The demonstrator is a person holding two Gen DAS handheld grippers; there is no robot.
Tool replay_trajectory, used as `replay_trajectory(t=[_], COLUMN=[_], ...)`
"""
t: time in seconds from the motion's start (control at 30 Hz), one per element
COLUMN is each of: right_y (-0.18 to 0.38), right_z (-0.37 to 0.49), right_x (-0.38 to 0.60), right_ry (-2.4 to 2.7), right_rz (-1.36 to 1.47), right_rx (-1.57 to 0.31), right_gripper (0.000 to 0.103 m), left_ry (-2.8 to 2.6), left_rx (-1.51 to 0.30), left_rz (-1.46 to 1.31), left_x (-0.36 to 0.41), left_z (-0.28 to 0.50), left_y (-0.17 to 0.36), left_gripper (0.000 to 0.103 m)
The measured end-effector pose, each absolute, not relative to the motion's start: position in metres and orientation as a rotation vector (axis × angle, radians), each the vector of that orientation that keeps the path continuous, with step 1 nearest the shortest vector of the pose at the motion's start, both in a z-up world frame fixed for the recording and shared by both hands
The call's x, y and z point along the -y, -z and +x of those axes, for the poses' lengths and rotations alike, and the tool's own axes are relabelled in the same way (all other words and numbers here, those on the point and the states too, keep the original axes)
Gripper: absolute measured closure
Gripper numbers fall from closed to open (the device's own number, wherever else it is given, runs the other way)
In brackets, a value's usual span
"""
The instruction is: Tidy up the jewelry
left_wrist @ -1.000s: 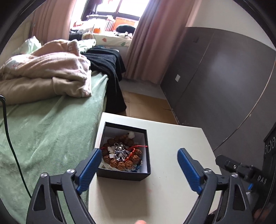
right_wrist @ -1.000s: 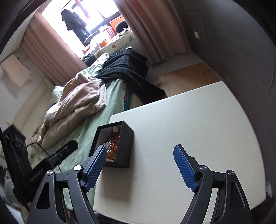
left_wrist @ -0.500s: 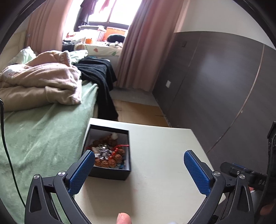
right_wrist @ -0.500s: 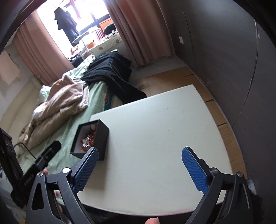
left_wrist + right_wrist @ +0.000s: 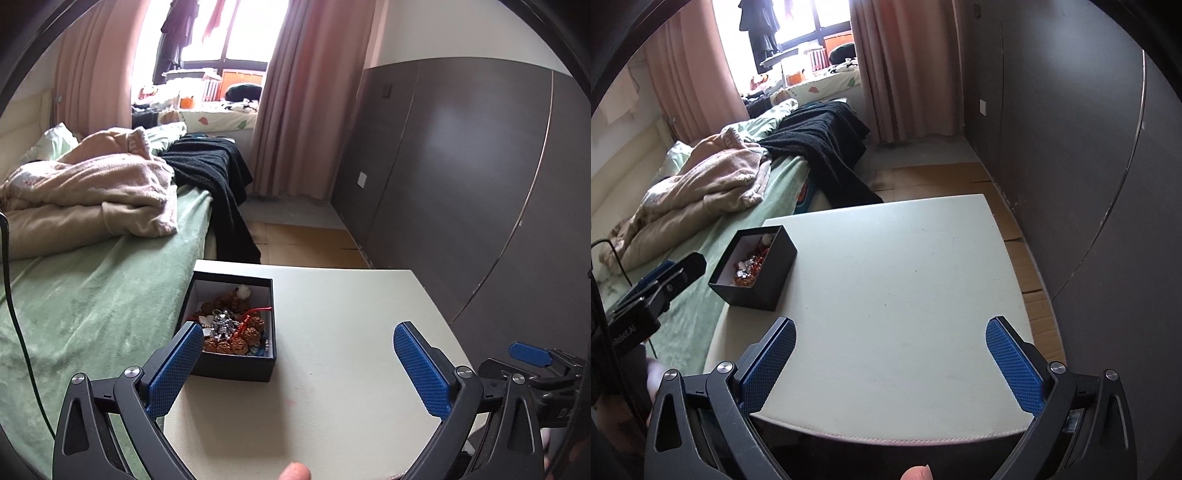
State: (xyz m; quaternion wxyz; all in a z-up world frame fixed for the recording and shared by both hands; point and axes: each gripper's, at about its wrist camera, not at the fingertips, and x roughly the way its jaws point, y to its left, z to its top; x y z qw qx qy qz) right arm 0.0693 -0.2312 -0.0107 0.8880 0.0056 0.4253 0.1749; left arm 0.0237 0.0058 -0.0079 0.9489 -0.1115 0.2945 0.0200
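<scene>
Pale square surface (image 5: 905, 280) beside a bed (image 5: 92, 306) with green cover, one beige blanket (image 5: 88, 195) and one black garment (image 5: 214, 173) heaped on it. Pink curtains (image 5: 295, 110) at a bright window, dark panelled wall (image 5: 461, 184) on the other side. One black box (image 5: 236, 365) at the surface's bed-side edge, open-topped, with tangled jewelry (image 5: 232, 328) inside (beads, red cord, something silvery). Two grippers: left gripper (image 5: 297, 354) and right gripper (image 5: 890, 350), fingers just spread to full width, gripping nothing, above bare surface.
</scene>
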Motion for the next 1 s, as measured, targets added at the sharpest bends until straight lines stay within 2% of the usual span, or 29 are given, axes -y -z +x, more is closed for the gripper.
replay_trajectory(t=[1.0], right_y=[0.003], right_z=[0.063], right_x=[0.234], right_ry=[-0.389], right_rz=[0.026], right_rx=[-0.876], right_gripper=[0.000], left_ry=[-0.040], left_rx=[-0.582], left_rz=[-0.156], left_x=[0.013], left_z=[0.020], left_y=[0.002], left_gripper=[0.001])
